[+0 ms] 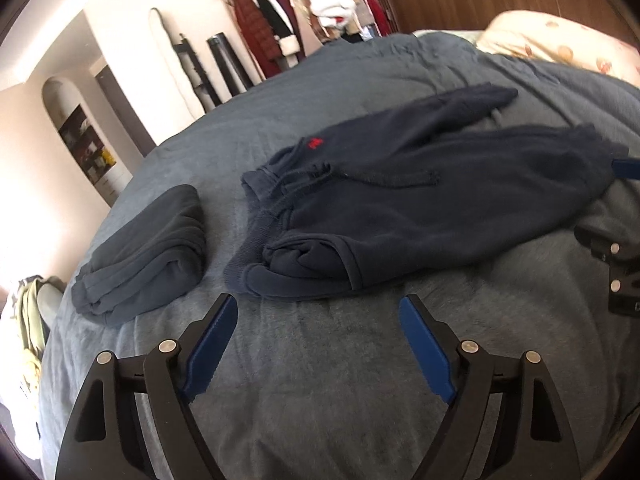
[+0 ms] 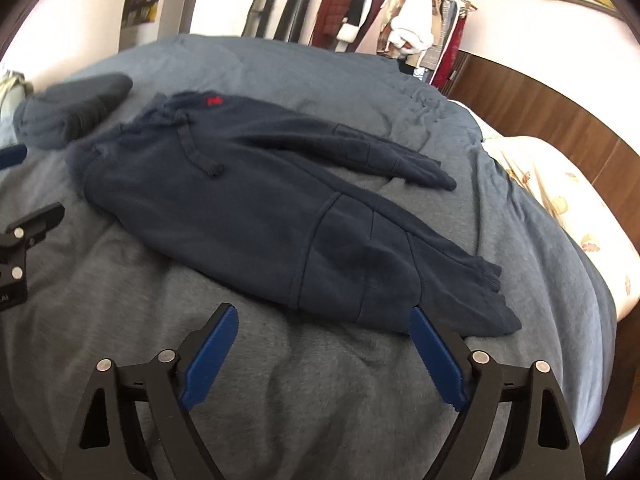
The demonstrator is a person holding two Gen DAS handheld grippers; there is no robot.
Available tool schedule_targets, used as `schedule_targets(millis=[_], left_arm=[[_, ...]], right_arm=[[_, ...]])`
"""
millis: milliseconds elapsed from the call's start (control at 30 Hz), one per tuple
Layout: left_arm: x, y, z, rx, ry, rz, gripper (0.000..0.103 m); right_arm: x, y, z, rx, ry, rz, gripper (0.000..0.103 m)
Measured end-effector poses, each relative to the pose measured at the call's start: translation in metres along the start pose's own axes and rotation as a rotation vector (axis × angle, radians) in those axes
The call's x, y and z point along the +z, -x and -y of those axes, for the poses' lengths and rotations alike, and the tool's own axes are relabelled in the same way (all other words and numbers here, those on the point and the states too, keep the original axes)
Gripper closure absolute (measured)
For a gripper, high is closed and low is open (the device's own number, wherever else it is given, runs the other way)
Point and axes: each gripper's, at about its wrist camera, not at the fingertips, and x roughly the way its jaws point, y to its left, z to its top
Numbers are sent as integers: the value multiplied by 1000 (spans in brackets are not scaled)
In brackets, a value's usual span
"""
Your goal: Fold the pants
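Left gripper (image 1: 318, 308) agape just short of unfolded pants (image 1: 420, 200)

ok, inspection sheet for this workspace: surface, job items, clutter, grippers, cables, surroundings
surface: bed with grey-blue blanket, rumpled.
job's things: navy pants spread unfolded, legs apart, drawstring loose.
clutter: folded dark garment beside the waistband; patterned pillow at the headboard.
grippers: left gripper and right gripper open, holding nothing, fingers just short of the pants' near edge.
cables: nothing seen.
surroundings: clothes rack on the far wall, wooden headboard.
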Motion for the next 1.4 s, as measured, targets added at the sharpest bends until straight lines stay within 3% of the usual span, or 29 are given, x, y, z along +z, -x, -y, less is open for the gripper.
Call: schedule_targets(millis=[467,700,1067,1233,1400], left_arm=[[12,-43,11,10,-113,-51,19],[21,-40,7,31,-102,-1,20],[26,-46,16,-10,-172,-1,60],[29,-47,9,-44,-132,-9,72],[29,-46,4,-61,-91,-3,79]], right_arm=[[-1,-30,3,-81,77,-59,26],[5,-30,6,-90,78,-31,32],[6,-30,20,-96,49,-5,55],[9,-30,25,-56,24,6,80],[13,-27,31,-16,-10,7,90]])
